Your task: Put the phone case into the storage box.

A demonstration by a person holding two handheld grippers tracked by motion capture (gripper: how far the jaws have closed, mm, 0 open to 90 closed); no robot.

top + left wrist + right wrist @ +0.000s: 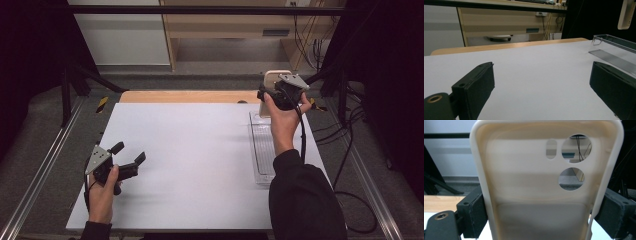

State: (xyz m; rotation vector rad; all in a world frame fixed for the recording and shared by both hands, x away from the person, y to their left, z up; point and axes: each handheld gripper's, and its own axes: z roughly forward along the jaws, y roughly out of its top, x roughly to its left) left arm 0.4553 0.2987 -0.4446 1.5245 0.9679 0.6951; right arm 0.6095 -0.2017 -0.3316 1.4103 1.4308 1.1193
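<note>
My right gripper (272, 92) is raised over the far right of the table and is shut on a cream phone case (544, 185), its jaws pressing the case's two long sides. The case stands upright with its camera cut-outs at the top. In the high view the phone case (270, 80) shows just beyond the hand, above the far end of a clear plastic tray (261, 150). My left gripper (129, 154) rests low at the table's near left, open, with nothing between its black pads (477, 85). The tray (614, 50) lies off to its right.
A white sheet (195, 160) covers the table, with a strip of wood tabletop (190, 96) at the far edge. Black frame posts and cables stand at both sides. A shelf unit (225, 25) lies beyond the table.
</note>
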